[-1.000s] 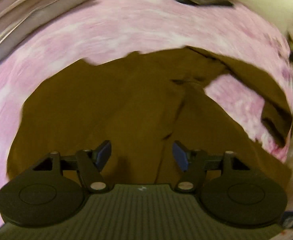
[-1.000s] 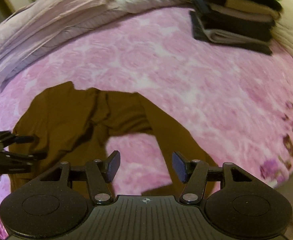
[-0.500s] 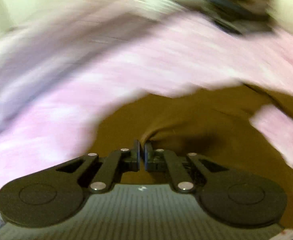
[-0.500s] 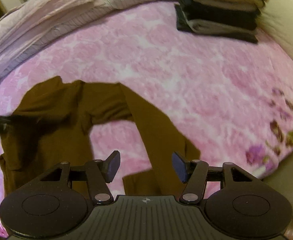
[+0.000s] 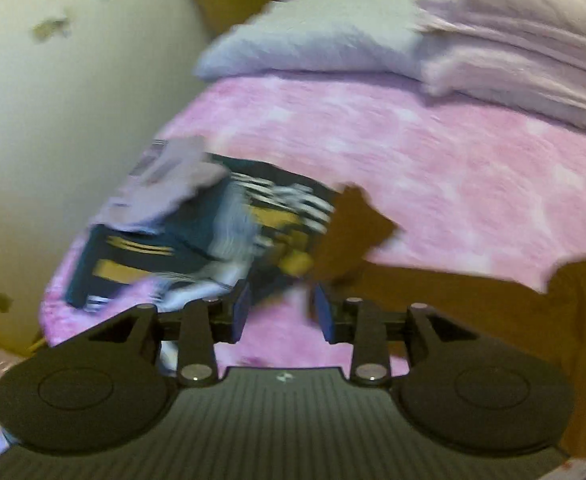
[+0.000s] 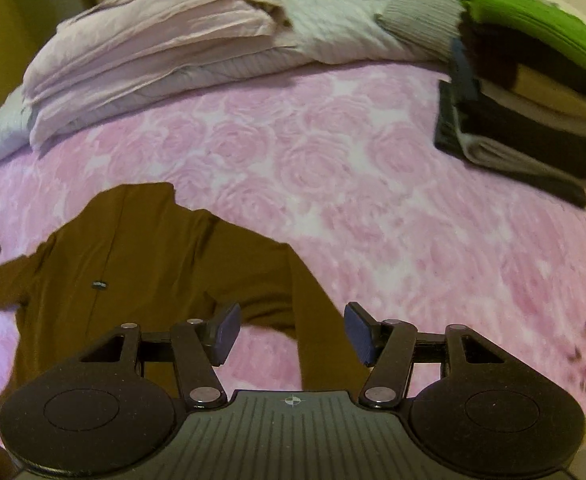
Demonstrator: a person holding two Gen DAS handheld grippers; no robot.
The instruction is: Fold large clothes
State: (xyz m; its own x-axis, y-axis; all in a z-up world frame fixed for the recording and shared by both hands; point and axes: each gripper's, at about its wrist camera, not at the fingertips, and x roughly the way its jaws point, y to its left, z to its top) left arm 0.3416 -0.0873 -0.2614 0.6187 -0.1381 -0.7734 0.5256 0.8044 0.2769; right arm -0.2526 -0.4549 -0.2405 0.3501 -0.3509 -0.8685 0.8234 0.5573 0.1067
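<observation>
Spread flat on a plush pink bedspread (image 6: 373, 184) with a raised rose pattern: a brown garment (image 6: 141, 264), thin, smooth, matte, with a small dark tag near the middle of its body. Lies toward the near left part of the bed in the right wrist view. Body runs lengthwise from the near edge toward the far side, collar end pointing away toward the pillows; one long sleeve (image 6: 317, 320) angles off to the right and down toward the camera, a second sleeve reaches off to the left edge. A straight seam or crease down the body, parallel to the long axis.

Behind, a stack of folded pale lilac bedding (image 6: 153, 52), crinkled and soft, beside a white quilted pillow (image 6: 333, 20). At far right, a pile of folded clothes (image 6: 525, 112) in black, grey, tan and bright green, squared edges.

Right gripper (image 6: 293, 334): jaws spread wide, blue pads clear of the cloth, holding nothing, hovering over the sleeve.

Left gripper (image 5: 281, 314): jaws parted to a moderate gap, nothing between them; pink bedspread showing through the gap, brown garment (image 5: 473, 304) just to the right. Ahead, blurred: a dark striped piece of clothing (image 5: 197, 240) with yellow and white bands, a lilac cloth (image 5: 165, 184) lying on it, near the bed's edge by a cream wall (image 5: 53, 120).
</observation>
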